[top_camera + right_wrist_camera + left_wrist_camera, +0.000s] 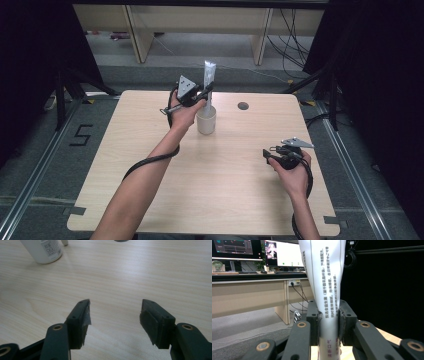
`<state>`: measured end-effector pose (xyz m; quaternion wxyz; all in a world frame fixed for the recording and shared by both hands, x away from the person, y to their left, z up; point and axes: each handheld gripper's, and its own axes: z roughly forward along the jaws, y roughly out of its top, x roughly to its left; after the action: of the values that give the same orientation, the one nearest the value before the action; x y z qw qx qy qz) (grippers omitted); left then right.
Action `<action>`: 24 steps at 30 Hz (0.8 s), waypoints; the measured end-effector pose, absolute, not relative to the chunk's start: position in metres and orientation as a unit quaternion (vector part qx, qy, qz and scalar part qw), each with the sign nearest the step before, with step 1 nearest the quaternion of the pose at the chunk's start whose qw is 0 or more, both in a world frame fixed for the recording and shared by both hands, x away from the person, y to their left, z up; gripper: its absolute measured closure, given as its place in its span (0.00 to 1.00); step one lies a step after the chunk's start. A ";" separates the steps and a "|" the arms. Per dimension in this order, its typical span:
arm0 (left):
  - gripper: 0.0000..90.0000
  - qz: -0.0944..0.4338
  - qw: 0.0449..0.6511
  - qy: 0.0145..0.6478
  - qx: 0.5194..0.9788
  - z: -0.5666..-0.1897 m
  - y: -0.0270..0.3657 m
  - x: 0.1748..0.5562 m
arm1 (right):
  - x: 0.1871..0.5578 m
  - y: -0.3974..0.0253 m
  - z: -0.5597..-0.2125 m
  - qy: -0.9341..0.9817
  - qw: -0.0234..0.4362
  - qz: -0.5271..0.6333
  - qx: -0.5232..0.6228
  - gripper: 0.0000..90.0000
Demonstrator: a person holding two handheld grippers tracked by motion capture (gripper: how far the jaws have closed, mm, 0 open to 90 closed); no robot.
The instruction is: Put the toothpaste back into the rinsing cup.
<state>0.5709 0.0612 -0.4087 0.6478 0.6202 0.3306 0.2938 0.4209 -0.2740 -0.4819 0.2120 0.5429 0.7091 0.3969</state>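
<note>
Your table (150, 150) is a pale wood-grain top with rounded corners, sitting on a grey floor (45, 165). Standing on it, toward the far edge near the middle, there's a white cup (206, 121). Just right of that, a small round hole (243, 105) in the tabletop.

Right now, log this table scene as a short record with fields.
left gripper: shut on the tall white printed sachet, held upright
sachet position: over the white cylindrical cup; whether its lower end is inside cannot be told
right gripper: open, fingers apart, holding nothing, low over the light wooden table
cup: upright, toward the table's far middle
round dark hole: in the tabletop, to the right of the cup
</note>
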 end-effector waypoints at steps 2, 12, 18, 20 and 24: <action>0.82 0.294 0.648 0.332 0.619 -0.410 0.061 0.571 | 0.421 -0.274 -0.482 0.710 0.213 0.397 0.541 0.46; 0.82 0.290 0.645 0.334 0.623 -0.416 0.059 0.572 | 0.422 -0.276 -0.483 0.715 0.211 0.398 0.535 0.46; 0.82 0.288 0.641 0.337 0.626 -0.420 0.059 0.572 | 0.420 -0.274 -0.482 0.711 0.205 0.390 0.548 0.46; 0.82 0.289 0.640 0.337 0.627 -0.421 0.060 0.572 | 0.421 -0.274 -0.482 0.711 0.209 0.390 0.547 0.46; 0.82 0.289 0.640 0.338 0.627 -0.423 0.060 0.573 | 0.422 -0.273 -0.484 0.707 0.207 0.398 0.547 0.46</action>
<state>0.5731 0.0604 -0.4234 0.6400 0.6270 0.3376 0.2886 0.4215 -0.2725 -0.4839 0.2069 0.5473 0.7067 0.3978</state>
